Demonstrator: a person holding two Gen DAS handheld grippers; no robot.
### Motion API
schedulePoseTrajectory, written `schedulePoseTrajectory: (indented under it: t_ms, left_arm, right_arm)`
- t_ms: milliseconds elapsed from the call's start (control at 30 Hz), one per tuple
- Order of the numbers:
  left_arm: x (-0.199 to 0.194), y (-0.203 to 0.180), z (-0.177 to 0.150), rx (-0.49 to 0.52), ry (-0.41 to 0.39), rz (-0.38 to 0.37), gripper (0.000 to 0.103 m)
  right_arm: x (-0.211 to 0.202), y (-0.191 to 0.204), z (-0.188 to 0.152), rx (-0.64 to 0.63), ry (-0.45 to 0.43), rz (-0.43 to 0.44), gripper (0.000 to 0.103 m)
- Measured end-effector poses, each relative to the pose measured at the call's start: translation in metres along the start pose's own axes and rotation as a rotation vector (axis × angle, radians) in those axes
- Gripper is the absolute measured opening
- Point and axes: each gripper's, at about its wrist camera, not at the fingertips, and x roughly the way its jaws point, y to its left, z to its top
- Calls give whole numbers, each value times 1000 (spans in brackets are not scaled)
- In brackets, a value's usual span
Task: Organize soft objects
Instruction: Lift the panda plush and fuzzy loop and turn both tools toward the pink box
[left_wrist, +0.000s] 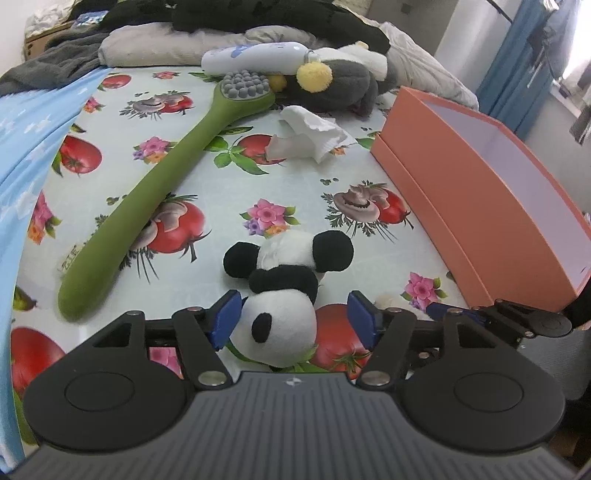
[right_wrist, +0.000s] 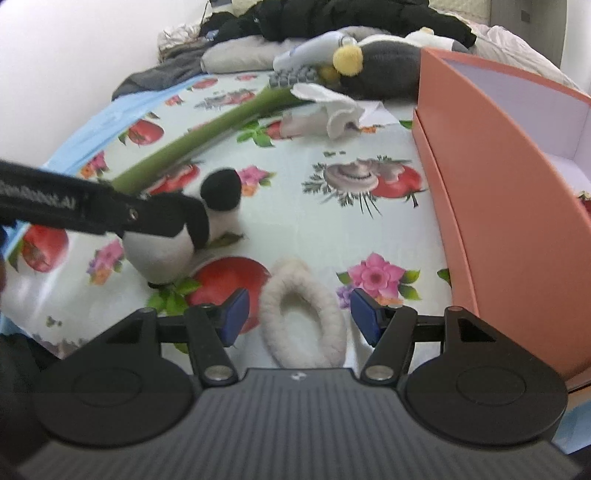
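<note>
A black-and-white panda plush (left_wrist: 282, 291) lies on the fruit-print cloth (left_wrist: 295, 192). My left gripper (left_wrist: 295, 315) is open, its blue pads on either side of the panda's head, the left pad touching it. In the right wrist view the panda (right_wrist: 173, 240) sits left of centre, partly hidden by the left gripper's black arm. My right gripper (right_wrist: 299, 317) is open around a fluffy cream ring (right_wrist: 304, 317) that lies on the cloth. An open orange box (left_wrist: 476, 184) stands at the right; it also shows in the right wrist view (right_wrist: 509, 206).
A long green massage brush (left_wrist: 162, 199) lies diagonally at the left. A crumpled white cloth (left_wrist: 314, 134) lies mid-table. A grey plush with a yellow pompom (left_wrist: 332, 85), a white bottle (left_wrist: 255, 55) and dark clothes sit at the back.
</note>
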Motion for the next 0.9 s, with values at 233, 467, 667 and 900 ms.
schedulePoseTrajectory:
  t_ms: [233, 467, 667, 900]
  left_arm:
    - [4, -7, 6, 62, -16, 12, 69]
    - [13, -11, 9, 115, 2, 39, 69]
    - [25, -15, 4, 189, 28, 76, 69]
    - [33, -18, -3, 220, 33, 109, 65]
  right_arm:
    - [4, 3, -7, -27, -3, -26, 41]
    - [3, 0, -6, -30, -3, -55, 23]
    - [1, -6, -5, 10, -13, -76, 22]
    - [-3, -9, -3, 23, -23, -89, 22]
